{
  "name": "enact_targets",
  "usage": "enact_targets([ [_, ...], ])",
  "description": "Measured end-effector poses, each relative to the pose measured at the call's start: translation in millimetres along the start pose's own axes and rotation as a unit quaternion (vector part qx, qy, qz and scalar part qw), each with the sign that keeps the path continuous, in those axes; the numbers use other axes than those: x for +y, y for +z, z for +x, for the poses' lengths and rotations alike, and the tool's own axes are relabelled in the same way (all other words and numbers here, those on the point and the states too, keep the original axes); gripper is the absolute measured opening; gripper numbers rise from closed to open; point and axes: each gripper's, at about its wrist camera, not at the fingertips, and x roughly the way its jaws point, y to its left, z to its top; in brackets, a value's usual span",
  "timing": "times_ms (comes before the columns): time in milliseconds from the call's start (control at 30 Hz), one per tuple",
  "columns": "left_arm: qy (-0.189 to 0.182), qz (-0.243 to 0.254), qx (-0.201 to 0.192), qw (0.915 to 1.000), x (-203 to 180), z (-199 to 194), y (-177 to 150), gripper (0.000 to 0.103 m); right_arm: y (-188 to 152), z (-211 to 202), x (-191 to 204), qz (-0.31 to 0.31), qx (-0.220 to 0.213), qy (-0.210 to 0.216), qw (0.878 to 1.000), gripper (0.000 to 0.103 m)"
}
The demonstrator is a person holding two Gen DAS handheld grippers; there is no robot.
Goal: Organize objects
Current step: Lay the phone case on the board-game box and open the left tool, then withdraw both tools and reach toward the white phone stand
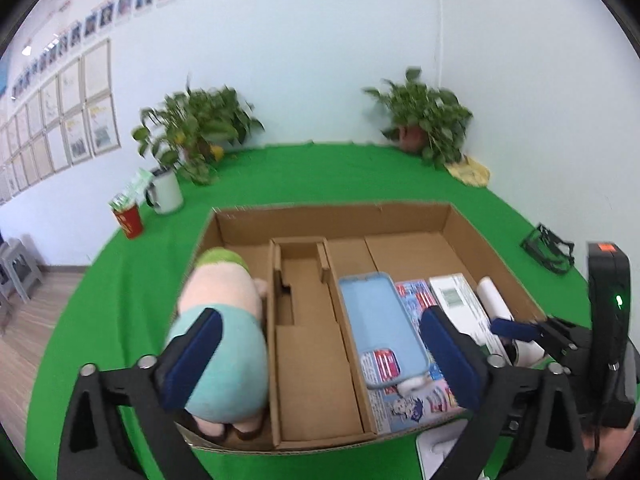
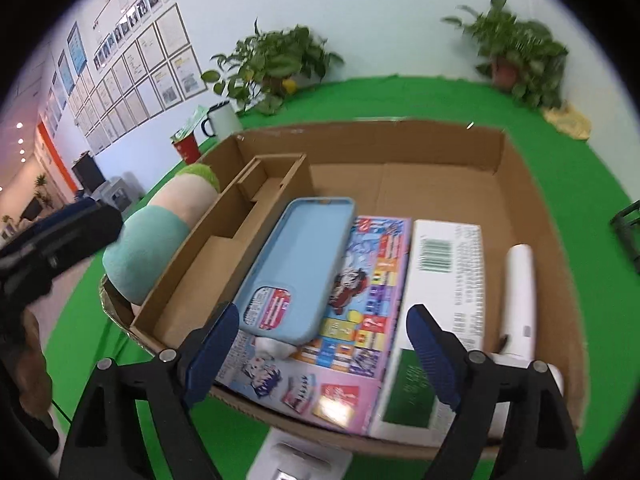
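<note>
White walls enclosed the scene, with framed sheets [image 1: 72,120] hung on the left wall. Green cloth covered the surface [image 1: 320,172], and two potted plants [image 1: 196,132] [image 2: 516,56] stood along its far edge. A white mug [image 1: 166,192] and a red cup [image 1: 129,219] stood near the far left edge.

A shallow cardboard box [image 1: 332,216] occupied the middle of the surface. A cardboard divider insert [image 1: 308,320] ran from the near wall toward the far wall of the box.

Contents, largest first:
- A plush toy [image 1: 224,340] lay in the left compartment against the left wall, its green end toward the far wall.
- A printed picture box [image 2: 360,320] lay flat right of the insert, at the near wall.
- A white carton [image 2: 444,280] with a barcode lay just beside it on the right.
- A light-blue phone case [image 2: 296,268] lay tilted, partly on the picture box, against the insert.
- A white roll-shaped item [image 2: 520,288] lay near the right wall.

The left gripper [image 1: 320,360] hovered over the near edge of the box, jaws spread wide and holding nothing. The right gripper [image 2: 324,352] hovered over the near right part of the box, jaws also apart and empty.
</note>
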Motion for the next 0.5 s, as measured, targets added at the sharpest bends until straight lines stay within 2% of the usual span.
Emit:
enact_targets([
  [100, 0.013, 0.004, -0.082, 0.9966, -1.6, -35.3, -4.1, 0.103, -13.3, -26.6, 3.1, -0.011, -0.036, -0.046, 0.998, 0.087],
  [167, 0.010, 0.002, -0.101, 0.9949, -3.9, -49.5, -8.2, 0.103, -23.1, -47.5, 6.4, -0.010, -0.060, -0.057, 0.996, 0.087],
  [267, -0.006, -0.009, -0.102, 0.9947, -6.8, -63.3, -16.0, 0.103, -35.4, -71.0, 16.9, -0.027, -0.091, -0.074, 0.993, 0.087],
  [500, -0.037, 0.000, -0.096, 0.9947, -15.5, -88.0, -52.1, 0.103, -72.7, -85.4, 25.4, -0.028, -0.086, -0.067, 0.994, 0.088],
])
